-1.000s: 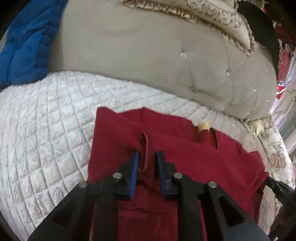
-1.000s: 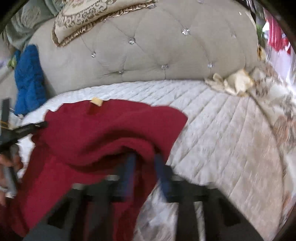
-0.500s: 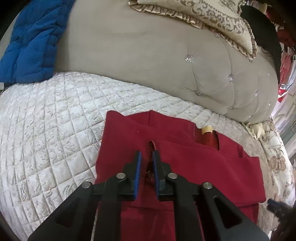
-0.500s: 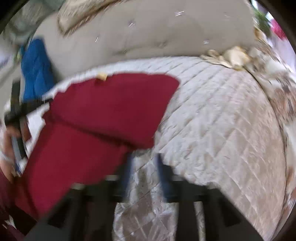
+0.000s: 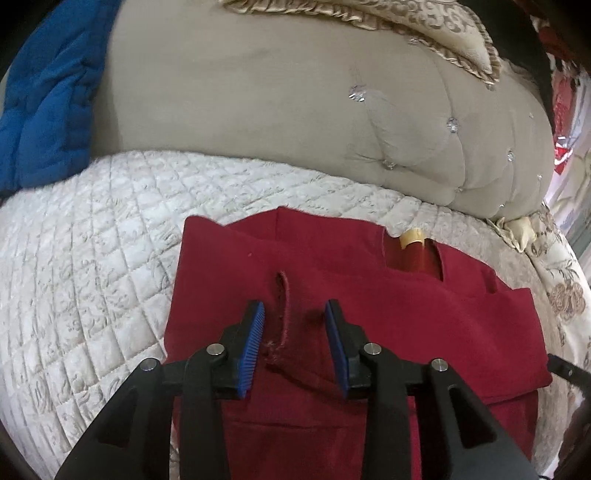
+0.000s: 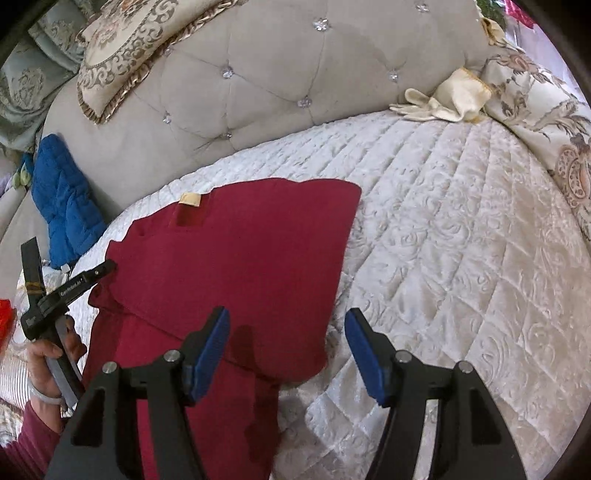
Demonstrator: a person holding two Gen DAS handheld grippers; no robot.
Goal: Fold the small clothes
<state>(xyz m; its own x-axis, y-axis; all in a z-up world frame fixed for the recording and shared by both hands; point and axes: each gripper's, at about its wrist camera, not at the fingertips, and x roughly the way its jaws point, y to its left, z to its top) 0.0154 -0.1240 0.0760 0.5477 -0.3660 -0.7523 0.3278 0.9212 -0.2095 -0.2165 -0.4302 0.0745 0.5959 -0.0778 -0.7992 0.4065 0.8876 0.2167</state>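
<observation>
Left wrist view: red garment (image 5: 369,295) flat on white quilted bedspread (image 5: 92,258), folded over itself, upper layer across the lower. No containers in view. Tan neck label (image 5: 410,235) at the far edge of the garment, no readable text. Left gripper (image 5: 294,338) jaws spread moderately, blue pads (image 5: 253,343) either side of a raised seam ridge (image 5: 283,310), not clamping it; contact with the fabric underneath unclear. Grey tufted headboard (image 5: 295,110) behind, blue quilted cloth (image 5: 44,110) far left, patterned cushion (image 5: 424,33) on top of the headboard.

Right wrist view: same red garment (image 6: 240,258) left of centre on the bedspread (image 6: 461,240), folded flap on top, tan label (image 6: 190,198) at the far edge. Right gripper (image 6: 287,349) jaws wide apart, nothing between them; left pad (image 6: 207,354) over the garment's near right corner, right pad over bare quilt. Left hand (image 6: 48,354) at far left holding the other gripper's handle; small white lettering on that tool, too small to read. Cream gloves (image 6: 443,99) near the headboard (image 6: 295,66), floral cover (image 6: 535,110) on the right, blue cloth (image 6: 62,199) on the left.
</observation>
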